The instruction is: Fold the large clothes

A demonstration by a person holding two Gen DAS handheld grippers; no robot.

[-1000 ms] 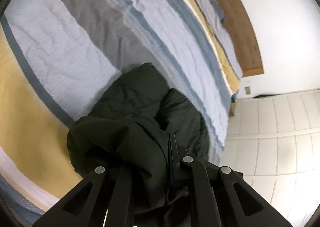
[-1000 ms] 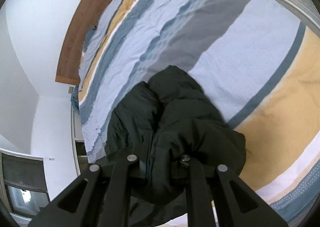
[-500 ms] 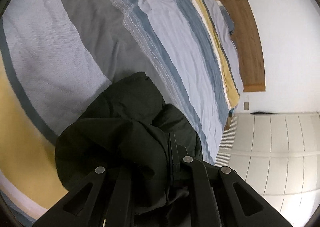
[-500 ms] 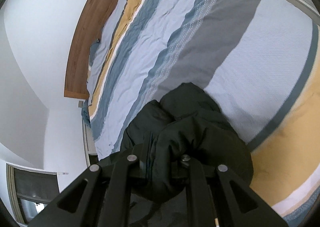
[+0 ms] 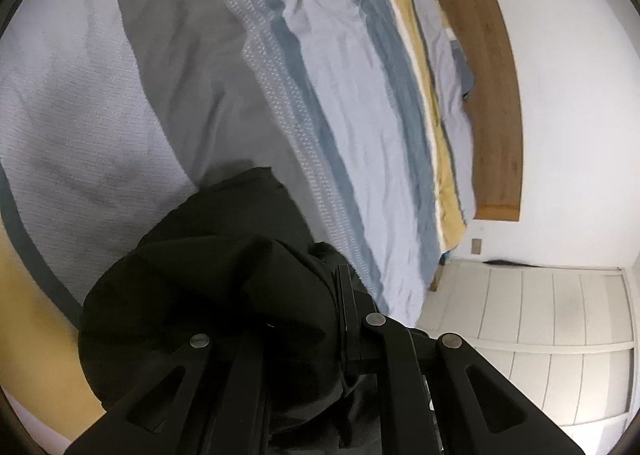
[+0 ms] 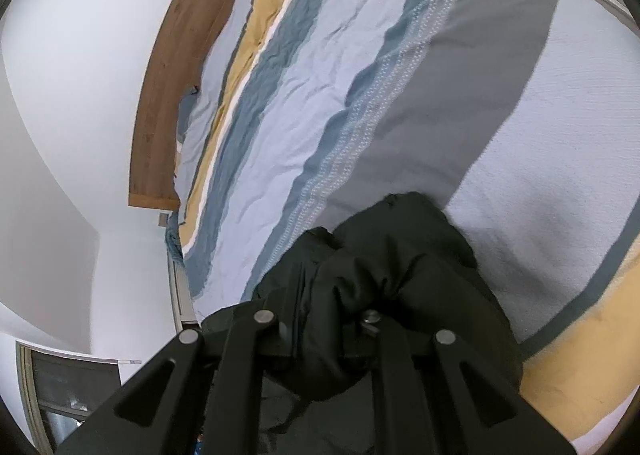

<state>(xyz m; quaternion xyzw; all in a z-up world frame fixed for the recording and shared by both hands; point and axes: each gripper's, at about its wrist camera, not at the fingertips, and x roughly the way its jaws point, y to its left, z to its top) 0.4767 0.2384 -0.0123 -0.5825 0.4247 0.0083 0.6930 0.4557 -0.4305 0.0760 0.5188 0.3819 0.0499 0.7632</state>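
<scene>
I have the black garment (image 5: pixel 224 295) bunched in both tools, hanging over the striped bedspread (image 5: pixel 168 87) near its yellow-banded edge, its far end reaching to the grey stripe. The left gripper (image 5: pixel 304 339) is clamped on a thick wad of the cloth, and the right gripper (image 6: pixel 320 335) is likewise closed on a puffy fold of it; the fingertips themselves are buried in fabric. My worry is that I hold bulk, not a clean edge: with layers pinched together, any pull apart could drag hidden folds with it, so the piece lands crumpled on the bedspread and not flat. A padded fold could also squeeze out of either bite, and loose cloth below the tools may sag off the bedspread's near side, though that part is out of sight. As for heading, the garment's long axis seems to run away from me across the stripes, its rounded free end pointing toward the wooden headboard (image 6: pixel 176 67) side; I cannot tell collar from hem.
</scene>
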